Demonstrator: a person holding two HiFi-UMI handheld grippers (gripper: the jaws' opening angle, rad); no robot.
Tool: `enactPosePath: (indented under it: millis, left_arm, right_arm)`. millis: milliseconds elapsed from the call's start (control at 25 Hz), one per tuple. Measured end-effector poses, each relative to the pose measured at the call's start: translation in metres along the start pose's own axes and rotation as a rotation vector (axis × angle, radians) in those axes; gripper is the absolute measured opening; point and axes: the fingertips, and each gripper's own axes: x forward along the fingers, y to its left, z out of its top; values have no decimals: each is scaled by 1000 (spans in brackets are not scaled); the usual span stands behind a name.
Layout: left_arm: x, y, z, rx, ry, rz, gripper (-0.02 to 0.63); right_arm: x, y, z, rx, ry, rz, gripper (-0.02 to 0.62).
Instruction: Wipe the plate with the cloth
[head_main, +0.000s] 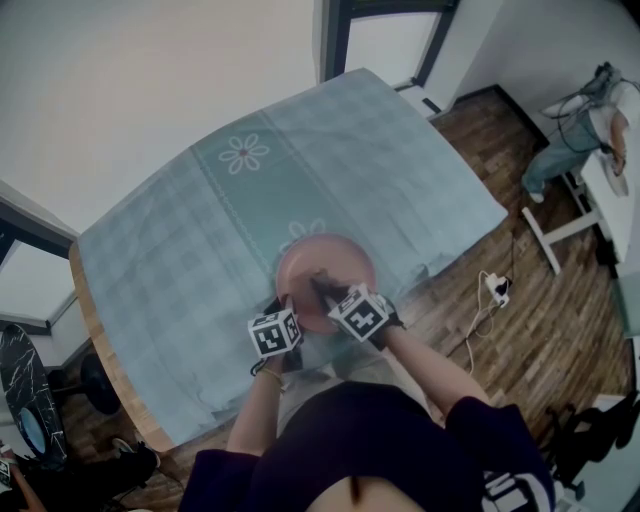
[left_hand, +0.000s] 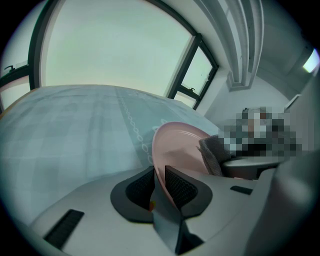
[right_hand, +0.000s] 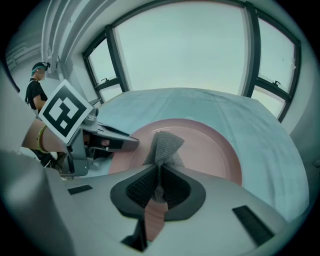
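A pink plate (head_main: 326, 275) lies on the pale blue-green tablecloth near the table's front edge. My left gripper (head_main: 284, 312) is shut on the plate's near-left rim (left_hand: 172, 150), which runs between its two black pads. My right gripper (head_main: 325, 290) is shut on a grey cloth (right_hand: 162, 146). The cloth sticks up out of the jaws in a bunch over the middle of the plate (right_hand: 210, 145). In the left gripper view the cloth (left_hand: 212, 155) shows at the plate's right side. The left gripper (right_hand: 107, 142) reaches the plate's left rim in the right gripper view.
The table (head_main: 200, 260) is covered by a checked cloth with flower prints (head_main: 245, 153). Its wooden edge (head_main: 100, 350) runs at the left. Wood floor, cables and a power strip (head_main: 495, 290) lie to the right. A person (head_main: 580, 140) stands by a white desk at far right.
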Motion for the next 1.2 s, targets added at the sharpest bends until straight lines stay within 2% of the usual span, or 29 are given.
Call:
enactPosePath:
  millis: [360, 600, 880, 1200]
  left_arm:
    - [0, 0, -1, -9, 10, -4, 75]
    - [-1, 3, -3, -13, 18, -8, 75]
    - [0, 1, -2, -12, 18, -22, 77]
    - [0, 2, -2, -10, 14, -23, 77]
  right_arm:
    - [-1, -57, -2, -10, 31, -123, 32]
    - [4, -85, -19, -26, 122, -212, 32]
    - [10, -86, -25, -45, 152, -211, 32]
    - [9, -71, -30, -49, 161, -171, 32]
